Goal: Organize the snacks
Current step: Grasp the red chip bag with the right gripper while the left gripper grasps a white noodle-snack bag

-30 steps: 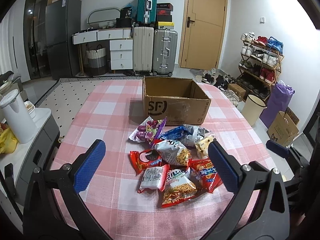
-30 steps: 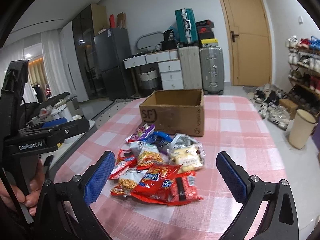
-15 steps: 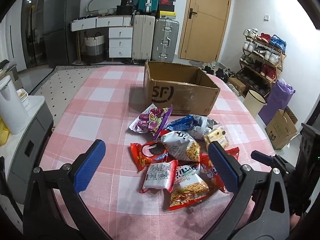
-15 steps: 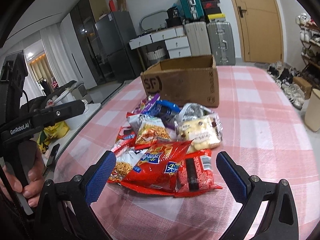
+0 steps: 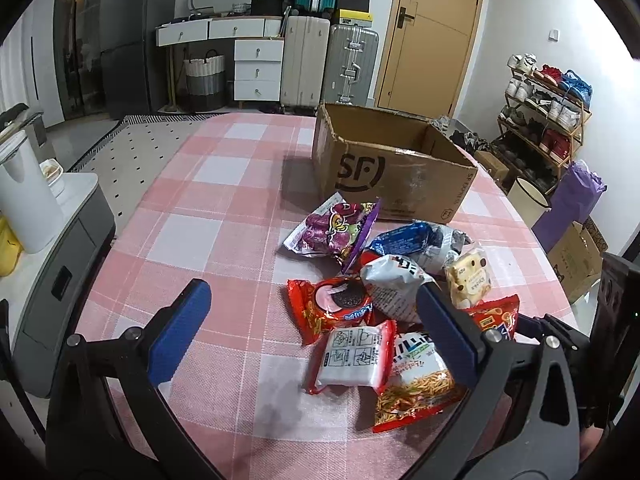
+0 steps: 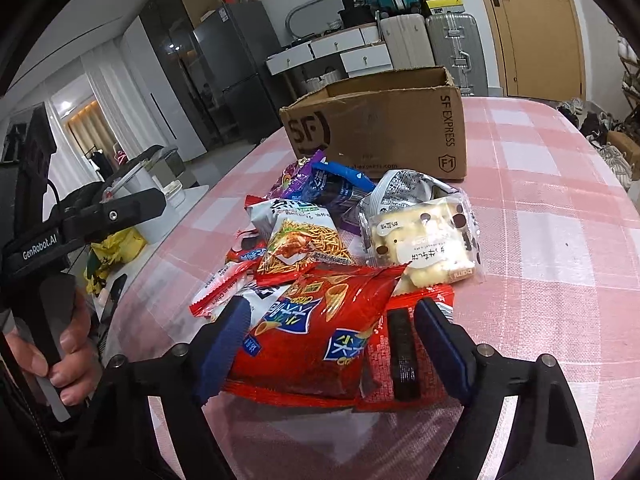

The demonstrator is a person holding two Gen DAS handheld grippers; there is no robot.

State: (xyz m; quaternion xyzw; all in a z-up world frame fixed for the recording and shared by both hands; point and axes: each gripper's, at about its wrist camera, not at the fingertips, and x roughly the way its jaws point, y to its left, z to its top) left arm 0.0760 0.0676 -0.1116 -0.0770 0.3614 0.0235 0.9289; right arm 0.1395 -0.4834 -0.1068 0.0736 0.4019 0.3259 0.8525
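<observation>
Pink checked surface (image 6: pixel 560 240) – right hand-held gripper (image 6: pixel 332 340), jaws just narrowing but not yet clamped, should pinch only the red chip bag (image 6: pixel 316 332); left hand-held gripper (image 5: pixel 316 328) gapes empty.

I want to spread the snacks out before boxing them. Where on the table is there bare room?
Bare cloth lies left of the snack pile up to the table's left edge, and right of the pile and the cardboard box. It is crowded between box and pile: packets nearly touch the box front.

A pink-checked desk (image 5: pixel 224 184) carries an open cardboard box (image 5: pixel 396 168) and, just before it, a heap of snack packets (image 5: pixel 384 304).
</observation>
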